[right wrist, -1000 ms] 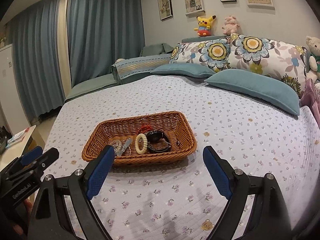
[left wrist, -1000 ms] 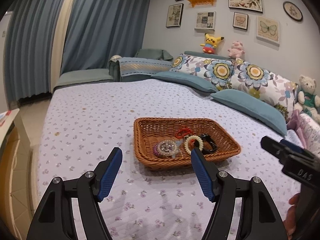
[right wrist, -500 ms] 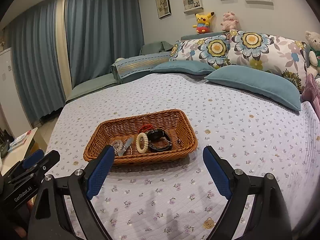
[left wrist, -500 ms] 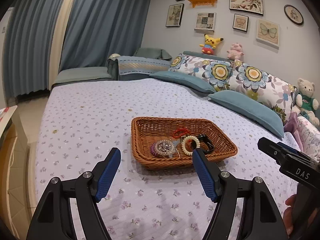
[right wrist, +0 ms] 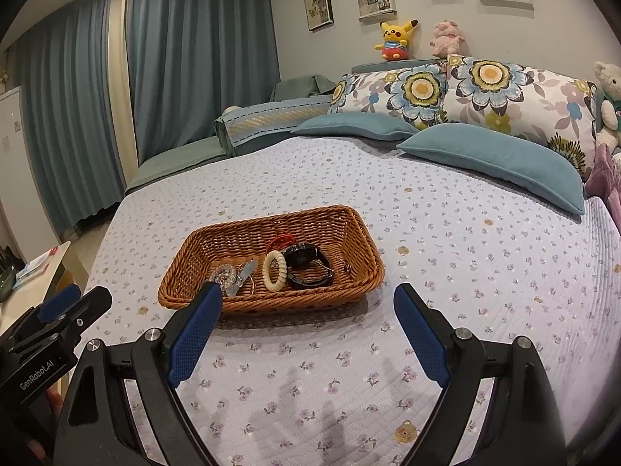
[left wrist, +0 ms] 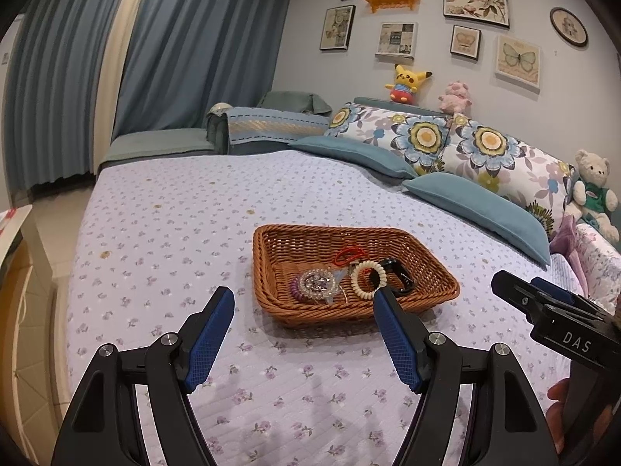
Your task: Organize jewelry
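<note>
Two black tools with blue pads — our left tool (left wrist: 303,328) and right tool (right wrist: 307,324) — hover released, gripping nothing, before a brown wicker basket (right wrist: 217,242) of jewelry on the floral bed (right wrist: 465,272).

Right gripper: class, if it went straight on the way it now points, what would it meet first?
Probably the bedspread just short of the wicker basket, though depth is unclear; the right gripper has open, empty jaws.

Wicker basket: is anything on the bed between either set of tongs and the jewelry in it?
Nothing visible. Only bare bedspread lies between the open right tongs, the open left tongs and the wicker basket; its near wall stands before the jewelry.
</note>
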{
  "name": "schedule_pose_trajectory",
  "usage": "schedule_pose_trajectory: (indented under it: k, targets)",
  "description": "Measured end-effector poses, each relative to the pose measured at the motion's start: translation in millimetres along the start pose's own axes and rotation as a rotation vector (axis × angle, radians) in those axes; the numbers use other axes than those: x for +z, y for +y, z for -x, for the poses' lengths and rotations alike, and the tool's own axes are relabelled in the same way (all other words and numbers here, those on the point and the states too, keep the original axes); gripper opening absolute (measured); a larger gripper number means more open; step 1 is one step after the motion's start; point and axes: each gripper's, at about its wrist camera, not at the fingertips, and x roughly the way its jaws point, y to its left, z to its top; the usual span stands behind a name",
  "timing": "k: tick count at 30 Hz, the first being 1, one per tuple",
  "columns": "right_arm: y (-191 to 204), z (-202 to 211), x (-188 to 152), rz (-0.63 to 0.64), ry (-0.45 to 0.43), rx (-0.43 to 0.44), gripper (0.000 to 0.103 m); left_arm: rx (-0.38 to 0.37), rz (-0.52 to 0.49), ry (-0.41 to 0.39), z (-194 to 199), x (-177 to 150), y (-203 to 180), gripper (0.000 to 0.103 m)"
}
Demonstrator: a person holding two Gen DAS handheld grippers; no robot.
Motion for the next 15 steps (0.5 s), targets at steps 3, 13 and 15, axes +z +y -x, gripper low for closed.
schedule_pose_trajectory:
  k: [3, 13, 15]
  targets:
    - [-0.2, -0.6, -0.6, 0.003, -0.002, -0.002, 0.091, 0.01, -0.011, -0.003, 0.0, 0.5, -0.8, 0.075]
    - [-2.2, -1.3, -1.6, 0.004, 0.001, -0.002, 0.091, 0.014, -0.015, -0.003, -0.5, 0.2, 1.6, 0.075]
    - [-2.2, -1.4, -1.8, 0.005, 0.002, -0.003, 0.091, 0.023, -0.02, -0.001, -1.0, -0.1, 1.1, 0.075]
